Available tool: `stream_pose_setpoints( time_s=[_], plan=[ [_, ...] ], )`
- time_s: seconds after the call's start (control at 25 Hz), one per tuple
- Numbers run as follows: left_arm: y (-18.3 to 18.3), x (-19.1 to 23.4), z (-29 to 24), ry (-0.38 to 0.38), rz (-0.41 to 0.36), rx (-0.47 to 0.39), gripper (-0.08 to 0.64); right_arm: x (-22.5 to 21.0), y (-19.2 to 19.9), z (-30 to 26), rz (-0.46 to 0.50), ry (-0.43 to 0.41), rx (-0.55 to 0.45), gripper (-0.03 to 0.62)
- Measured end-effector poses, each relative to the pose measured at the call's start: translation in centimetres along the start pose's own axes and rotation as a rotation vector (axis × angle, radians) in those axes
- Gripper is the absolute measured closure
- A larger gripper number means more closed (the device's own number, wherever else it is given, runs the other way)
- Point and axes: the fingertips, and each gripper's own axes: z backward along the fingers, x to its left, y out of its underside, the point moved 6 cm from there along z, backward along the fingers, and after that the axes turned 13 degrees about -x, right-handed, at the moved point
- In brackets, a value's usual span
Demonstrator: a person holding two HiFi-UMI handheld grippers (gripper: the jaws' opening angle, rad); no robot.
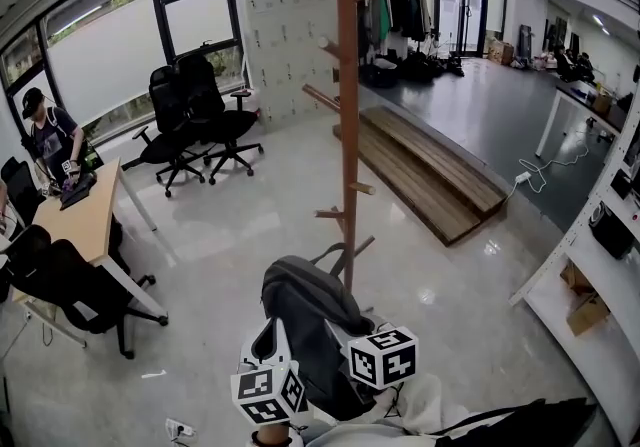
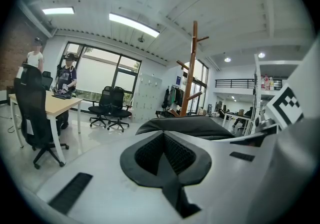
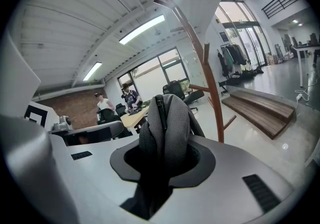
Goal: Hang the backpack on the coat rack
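Note:
A grey and black backpack hangs just in front of me, held up off the floor. My right gripper is shut on a rolled grey part of the backpack, which fills the notch of its jaws. My left gripper sits at the bag's left side with its jaws together; its notch shows no fabric, and the backpack's dark top lies just beyond it. The tall wooden coat rack stands right behind the bag, with low pegs near the bag's handle. It also rises ahead of each gripper: coat rack, coat rack.
A wooden desk with a seated person and dark chairs is at the left. Two black office chairs stand by the windows. A low wooden platform lies beyond the rack, and white shelving lines the right.

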Motion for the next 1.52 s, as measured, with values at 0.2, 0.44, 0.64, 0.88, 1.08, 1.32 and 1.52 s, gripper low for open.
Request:
stream_pose_setpoints(
  time_s=[0.2, 0.44, 0.64, 0.88, 1.08, 1.32, 1.52],
  plan=[
    [-0.8, 3.3, -2.5, -0.005, 0.0, -0.002, 0.558, 0.9, -0.7, -3.9, 0.006, -0.004, -0.012, 0.495],
    [-1.9, 6.7, -5.7, 0.002, 0.012, -0.018, 0.558, 2.9, -1.8, -7.7, 0.048, -0.044, -0.021, 0.495],
    [-2.3, 9.3, -7.6, 0.0, 0.015, -0.023, 0.559, 3.2, -2.1, -9.8, 0.039, -0.042, -0.041, 0.495],
    [-3.4, 10.0, -8.9, -0.011, 0.004, -0.054, 0.559, 2.7, -3.2, -12.1, 0.007, -0.052, -0.043, 0.495],
    [-5.3, 12.0, -8.6, -0.088, -0.017, -0.11, 0.559, 3.6, -6.2, -13.2, 0.023, -0.075, -0.105, 0.495],
    [-7.2, 13.0, -8.2, -0.143, 0.0, -0.179, 0.558, 4.6, -13.2, -12.9, 0.093, -0.125, -0.276, 0.495],
    [-9.1, 10.6, -8.3, -0.036, 0.016, -0.176, 0.559, 5.5, -18.8, -12.7, 0.159, -0.14, -0.384, 0.495]
  ],
)
